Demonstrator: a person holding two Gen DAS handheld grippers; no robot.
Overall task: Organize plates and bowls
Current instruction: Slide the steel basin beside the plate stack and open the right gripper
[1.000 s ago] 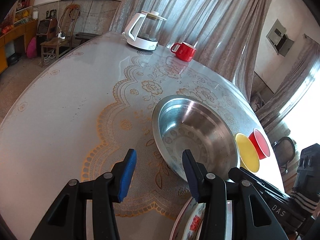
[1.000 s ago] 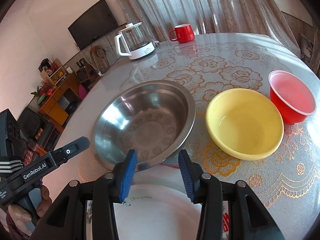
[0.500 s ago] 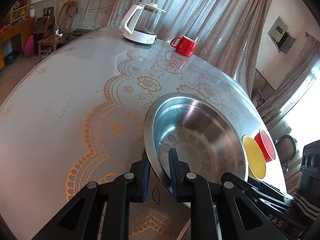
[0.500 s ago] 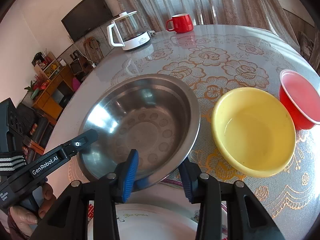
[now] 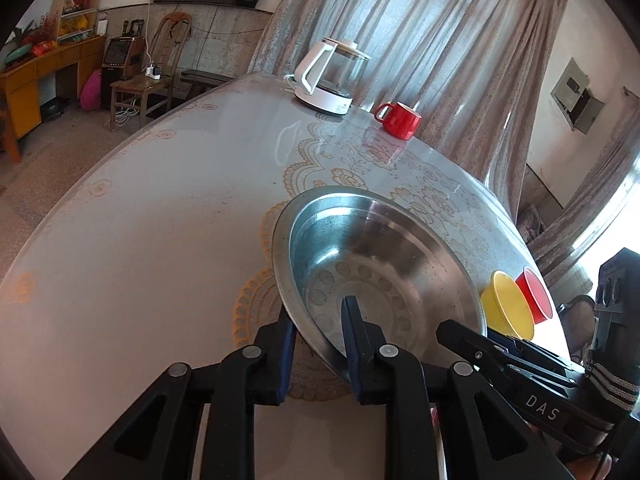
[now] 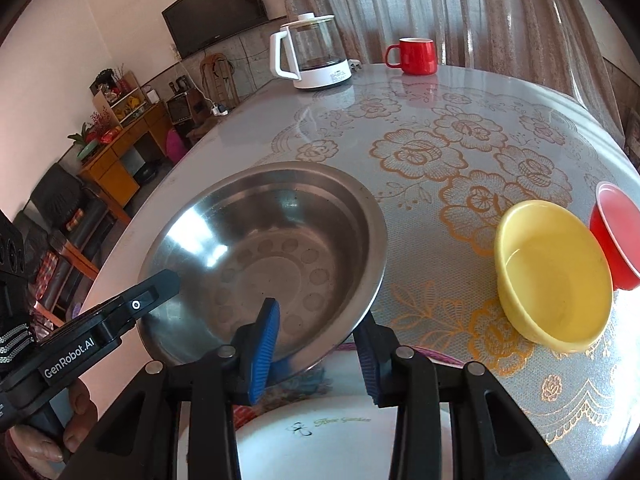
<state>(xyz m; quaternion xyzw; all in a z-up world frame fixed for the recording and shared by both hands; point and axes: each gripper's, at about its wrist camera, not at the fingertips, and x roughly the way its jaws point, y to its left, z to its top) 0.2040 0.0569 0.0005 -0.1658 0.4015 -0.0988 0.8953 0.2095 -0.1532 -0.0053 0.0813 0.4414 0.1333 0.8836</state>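
On the worktop (image 6: 500,112), the steel bowl (image 6: 264,248) is tilted up, its rim clamped by the left hand-held gripper (image 5: 316,332); the right hand-held gripper (image 6: 316,332) straddles the rim, jaws apart. Plate (image 6: 320,432), yellow bowl (image 6: 552,276) and red bowl (image 6: 616,236) sit unstacked. Readable: "GenRobot.AI", "DAS".

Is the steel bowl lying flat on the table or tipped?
Tipped. The steel bowl has its near rim raised between the left gripper jaws, and it hangs above the plate in the right view.
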